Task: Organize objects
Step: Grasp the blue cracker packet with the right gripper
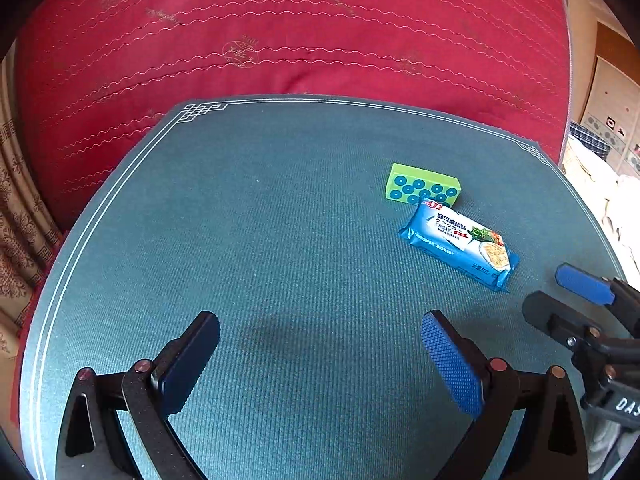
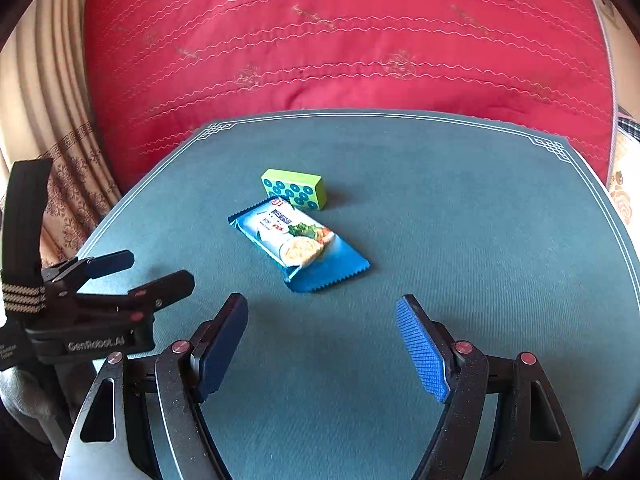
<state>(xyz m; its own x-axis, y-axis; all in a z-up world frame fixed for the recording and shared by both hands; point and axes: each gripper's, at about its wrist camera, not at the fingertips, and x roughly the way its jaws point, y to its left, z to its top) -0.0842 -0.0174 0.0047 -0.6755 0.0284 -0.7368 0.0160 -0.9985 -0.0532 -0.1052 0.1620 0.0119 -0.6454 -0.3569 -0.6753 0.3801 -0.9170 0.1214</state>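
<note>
A green block with blue circles lies on the teal mat. Touching its near side is a blue cracker packet, lying flat and slanted. My left gripper hovers open over bare mat, left of and nearer than both objects, nothing between its fingers. My right gripper is open too, just short of the packet's near end, empty. Each gripper shows in the other's view: the right gripper at the right edge, the left gripper at the left edge.
The mat has a white line border and rests against a large red quilted cushion behind it. Patterned beige curtain hangs at the left. Cloth and household items lie off the mat's right edge.
</note>
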